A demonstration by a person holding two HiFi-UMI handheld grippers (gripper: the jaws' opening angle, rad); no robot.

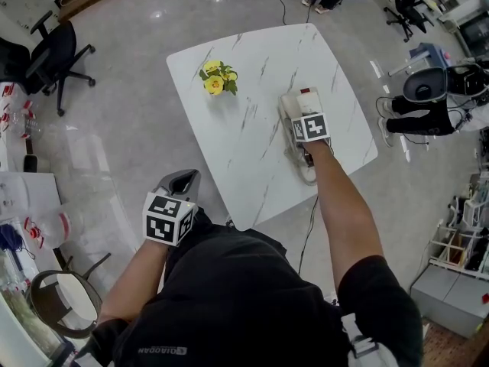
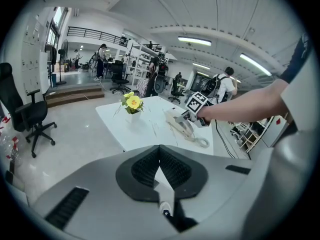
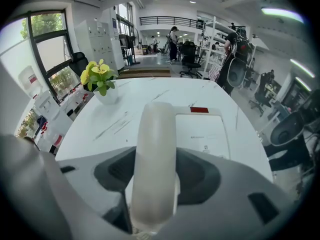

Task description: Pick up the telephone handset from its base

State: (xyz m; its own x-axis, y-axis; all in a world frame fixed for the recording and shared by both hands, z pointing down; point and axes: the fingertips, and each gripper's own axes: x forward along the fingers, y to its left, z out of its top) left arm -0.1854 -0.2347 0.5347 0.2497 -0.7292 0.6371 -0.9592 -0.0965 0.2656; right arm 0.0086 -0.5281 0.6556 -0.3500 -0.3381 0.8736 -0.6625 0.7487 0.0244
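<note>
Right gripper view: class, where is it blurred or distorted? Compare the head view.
Right gripper view: the handset in the right claw is soft near the lens, the table edge bows, corners go black. Head view: sharp, glare spots on the floor.

- The flower vase (image 1: 218, 79) stands on the table (image 1: 252, 60), toward its upper-left corner.
- The telephone base (image 1: 307, 98) sits on the table's right half, with the telephone handset (image 3: 156, 129) along its left side.
- The right gripper (image 3: 152, 184) is over the base, its jaws either side of the handset.
- The left gripper (image 1: 182, 180) is off the table, at the lower left of the frame.
- An office chair (image 1: 53, 52) is at the upper left, well apart from the table.
</note>
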